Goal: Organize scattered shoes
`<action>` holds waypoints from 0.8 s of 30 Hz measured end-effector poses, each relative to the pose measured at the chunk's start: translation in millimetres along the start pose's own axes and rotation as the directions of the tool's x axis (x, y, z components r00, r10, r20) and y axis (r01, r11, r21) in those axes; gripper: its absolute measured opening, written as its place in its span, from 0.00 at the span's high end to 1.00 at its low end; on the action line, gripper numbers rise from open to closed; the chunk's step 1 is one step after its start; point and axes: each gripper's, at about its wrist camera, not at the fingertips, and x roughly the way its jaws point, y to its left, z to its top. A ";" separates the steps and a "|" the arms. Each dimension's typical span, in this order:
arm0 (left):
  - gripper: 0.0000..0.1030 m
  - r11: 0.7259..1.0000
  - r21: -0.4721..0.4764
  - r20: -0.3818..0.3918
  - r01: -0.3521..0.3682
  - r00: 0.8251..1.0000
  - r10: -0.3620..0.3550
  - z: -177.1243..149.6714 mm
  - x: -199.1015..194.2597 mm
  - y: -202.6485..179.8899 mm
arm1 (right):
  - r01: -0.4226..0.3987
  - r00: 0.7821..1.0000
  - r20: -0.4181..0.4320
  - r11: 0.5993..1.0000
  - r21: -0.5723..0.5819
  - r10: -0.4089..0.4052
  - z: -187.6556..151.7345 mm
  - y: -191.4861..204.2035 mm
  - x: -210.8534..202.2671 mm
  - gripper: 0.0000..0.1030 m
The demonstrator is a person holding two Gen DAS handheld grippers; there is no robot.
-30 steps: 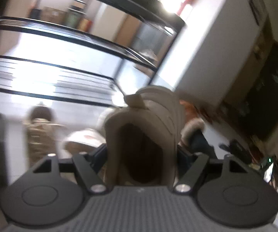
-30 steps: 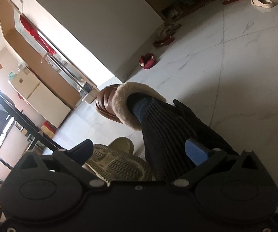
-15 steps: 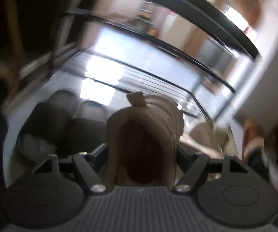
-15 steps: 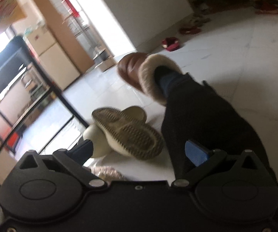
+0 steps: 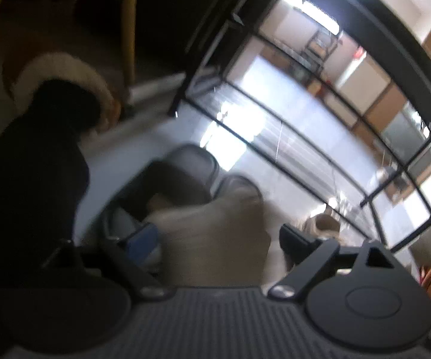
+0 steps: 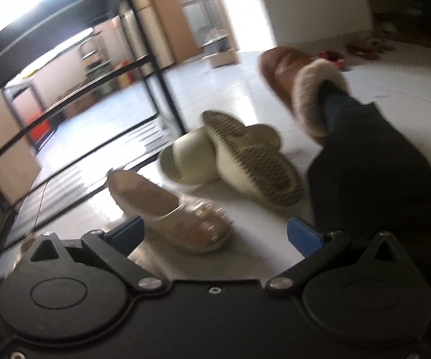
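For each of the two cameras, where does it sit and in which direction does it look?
Left wrist: on the left gripper, looking down at a blurred beige shoe between the just-opened jaws, grey shoes beyond; the person's dark trouser leg shows.
Right wrist: on the open right gripper, facing a woven beige shoe and cream slippers; a leg shows.
Shared: the black metal shoe rack.

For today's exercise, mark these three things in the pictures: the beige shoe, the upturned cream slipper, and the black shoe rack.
beige shoe [image 6: 167, 209], right wrist view, on its insole
upturned cream slipper [image 6: 254, 161], right wrist view, on its ridged sole
black shoe rack [image 6: 167, 95], right wrist view, on its upright post
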 end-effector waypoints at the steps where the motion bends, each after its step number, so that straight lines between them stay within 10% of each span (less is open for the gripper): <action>1: 0.09 1.000 0.009 0.014 0.010 1.000 -0.010 1.7 -3.9 0.1 | -0.019 1.000 -0.007 0.999 -0.036 0.018 -2.7 8.1 -0.1 0.00; 8: 0.01 0.987 0.142 0.116 0.078 0.989 -0.095 18.8 -39.5 1.3 | -0.239 0.971 -0.115 0.902 -0.361 0.211 -32.1 85.4 -6.1 0.00; 16: 0.01 0.996 0.012 0.115 0.094 0.989 -0.094 9.5 -25.7 16.8 | -0.387 0.922 -0.239 0.746 -0.542 0.304 -78.4 180.4 4.8 0.00; 24: 0.01 0.991 0.134 0.052 -0.031 0.998 0.025 1.2 -3.4 -3.5 | -0.373 0.926 -0.244 0.803 -0.465 0.289 -75.8 242.1 33.7 0.00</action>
